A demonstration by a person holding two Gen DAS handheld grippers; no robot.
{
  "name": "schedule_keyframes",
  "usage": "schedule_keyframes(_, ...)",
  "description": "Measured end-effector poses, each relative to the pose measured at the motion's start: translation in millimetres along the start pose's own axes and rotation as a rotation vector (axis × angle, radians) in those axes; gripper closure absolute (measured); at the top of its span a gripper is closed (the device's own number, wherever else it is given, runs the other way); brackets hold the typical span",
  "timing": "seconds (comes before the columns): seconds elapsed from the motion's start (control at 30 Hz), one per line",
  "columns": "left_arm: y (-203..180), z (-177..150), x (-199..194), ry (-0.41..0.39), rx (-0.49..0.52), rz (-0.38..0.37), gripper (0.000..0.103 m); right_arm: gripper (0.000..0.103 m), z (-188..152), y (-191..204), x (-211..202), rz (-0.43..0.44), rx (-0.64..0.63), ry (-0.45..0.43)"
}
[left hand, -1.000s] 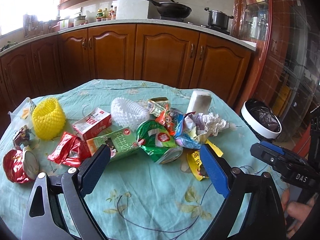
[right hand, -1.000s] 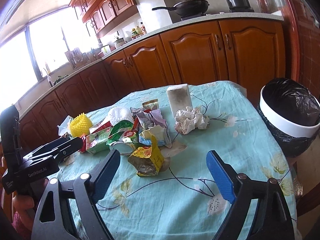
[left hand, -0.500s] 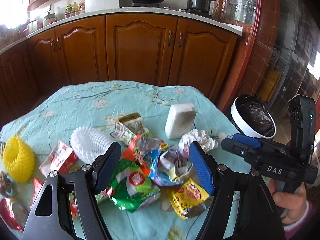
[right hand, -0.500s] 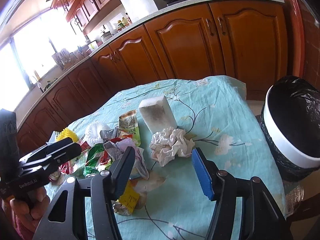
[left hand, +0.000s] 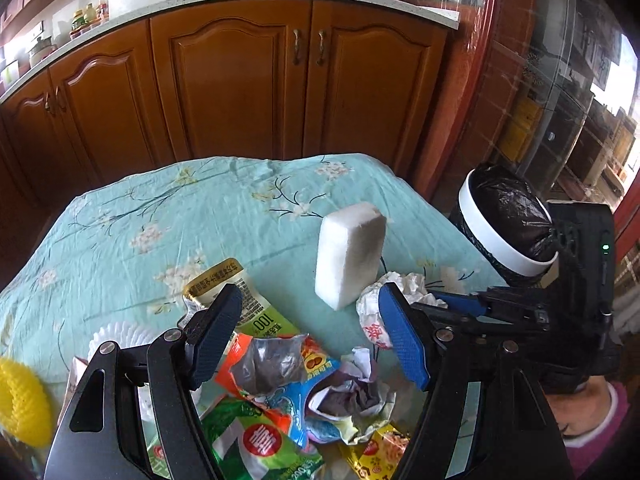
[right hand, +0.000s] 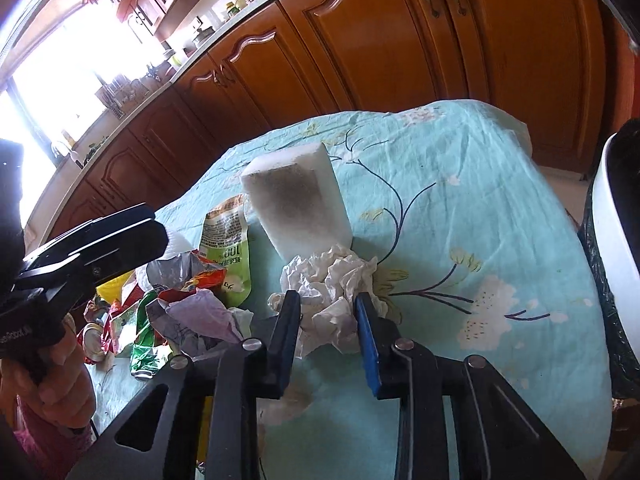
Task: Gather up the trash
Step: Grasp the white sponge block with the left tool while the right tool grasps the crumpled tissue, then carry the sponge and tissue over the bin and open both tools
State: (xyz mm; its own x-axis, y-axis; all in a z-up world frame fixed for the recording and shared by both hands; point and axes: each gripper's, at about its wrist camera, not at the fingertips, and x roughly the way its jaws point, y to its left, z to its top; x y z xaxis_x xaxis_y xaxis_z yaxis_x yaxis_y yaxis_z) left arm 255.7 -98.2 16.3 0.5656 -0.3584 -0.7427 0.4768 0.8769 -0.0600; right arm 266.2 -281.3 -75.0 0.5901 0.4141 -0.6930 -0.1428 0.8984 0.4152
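A crumpled white tissue (right hand: 332, 284) lies on the teal floral tablecloth (right hand: 460, 208). My right gripper (right hand: 327, 304) has its jaws narrowed around the tissue, both pads touching it. It also shows in the left wrist view (left hand: 400, 284). My left gripper (left hand: 310, 320) is open above a pile of crumpled wrappers (left hand: 288, 376), holding nothing. A dirty white sponge block (left hand: 348, 252) stands upright behind the tissue. The bin (left hand: 508, 224), white-rimmed with a black liner, stands off the table's right side.
A green and gold pouch (right hand: 226, 248), a white foam net (left hand: 120, 334) and a yellow foam net (left hand: 22, 400) lie on the left of the table. Wooden kitchen cabinets (left hand: 240, 80) stand behind the table.
Both grippers moved forward over the table. My right gripper went from wide open to narrowed around the white tissue. My left gripper stayed open and now hovers over the wrappers.
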Motion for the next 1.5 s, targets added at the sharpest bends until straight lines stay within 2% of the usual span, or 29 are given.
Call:
schedule_keyframes(0.17, -13, 11, 23, 0.036, 0.026, 0.007, 0.030, 0.079, -7, -11, -40, -0.033, 0.028, -0.099)
schedule_keyframes(0.3, -19, 24, 54, 0.120, 0.008, 0.067, 0.030, 0.079, -17, -30, -67, -0.042, 0.078, -0.155)
schedule_keyframes(0.5, -13, 29, 94, 0.237, -0.058, 0.125, 0.030, 0.079, -31, -44, -90, -0.020, 0.126, -0.195)
schedule_keyframes(0.63, -18, 32, 109, 0.279, -0.073, 0.112, 0.030, 0.079, -33, -45, -92, -0.005, 0.128, -0.207)
schedule_keyframes(0.7, -23, 33, 111, 0.273, -0.059, 0.110, 0.040, 0.079, -35, -47, -92, 0.001, 0.131, -0.204)
schedule_keyframes(0.8, -31, 33, 109, 0.245, -0.014, 0.138, 0.044, 0.079, -37, -50, -92, 0.009, 0.138, -0.206)
schedule_keyframes(0.9, -34, 30, 102, 0.224, -0.004, 0.133, 0.049, 0.079, -40, -52, -95, 0.008, 0.144, -0.214)
schedule_keyframes(1.03, -38, 30, 84, 0.172, -0.003, 0.066, 0.050, 0.079, -43, -53, -104, 0.009, 0.145, -0.231)
schedule_keyframes(1.2, -56, 25, 40, 0.087, 0.016, -0.013, 0.050, 0.079, -45, -54, -113, 0.005, 0.144, -0.251)
schedule_keyframes(1.4, -78, 10, -1, -0.003, -0.003, -0.130, 0.050, 0.079, -46, -61, -125, -0.028, 0.152, -0.275)
schedule_keyframes(1.5, -92, 2, -11, -0.035, 0.001, -0.161, 0.050, 0.079, -47, -67, -133, -0.052, 0.157, -0.286)
